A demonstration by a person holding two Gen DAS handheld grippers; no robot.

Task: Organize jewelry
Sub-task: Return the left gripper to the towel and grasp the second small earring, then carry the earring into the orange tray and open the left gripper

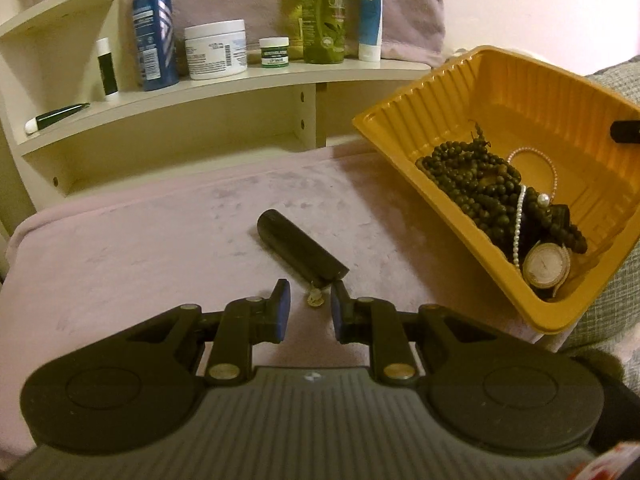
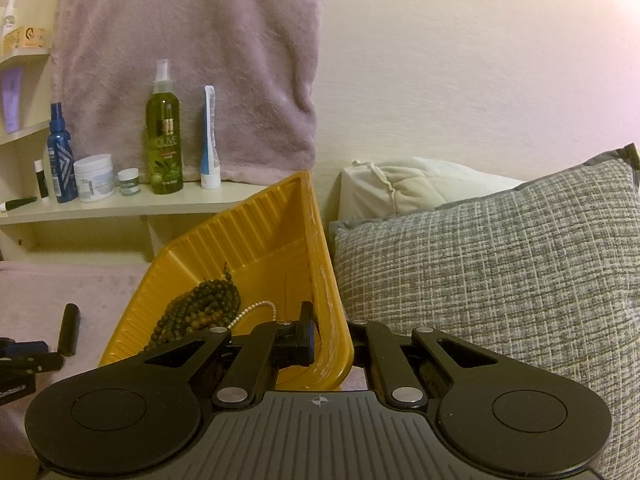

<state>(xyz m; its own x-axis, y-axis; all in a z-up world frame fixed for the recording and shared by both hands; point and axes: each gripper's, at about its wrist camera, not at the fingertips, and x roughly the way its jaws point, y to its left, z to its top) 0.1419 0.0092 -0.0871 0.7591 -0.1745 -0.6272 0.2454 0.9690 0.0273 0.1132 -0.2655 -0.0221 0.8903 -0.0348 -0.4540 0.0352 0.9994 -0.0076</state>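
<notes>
Left gripper (image 1: 310, 312) lower centre, jaws apart, nothing gripped; small gold trinket (image 1: 315, 298) on pink cloth (image 1: 140, 240) between tips, black tube (image 1: 301, 250) just beyond. Right gripper (image 2: 329, 338) clamped on yellow tray (image 2: 256, 240) wall, tray tilted. Beads (image 1: 468, 184), pearls (image 1: 518, 224), watch (image 1: 546, 266) piled inside, right of frame.

Setting: home, bedroom or dressing corner. Evidence: cream shelf (image 1: 248, 76) across upper left of the left wrist view, stocked with toiletries: blue spray bottle (image 1: 154, 32), white jar (image 1: 216, 50), small green jar (image 1: 274, 52), olive bottle (image 2: 164, 140), tube (image 2: 210, 140). Mauve towel (image 2: 188, 68) hung on the wall behind. Grey woven cushion (image 2: 500, 280) and cream pillow (image 2: 412, 184) at right. Plush mauve cover (image 1: 140, 240) on the surface below.
</notes>
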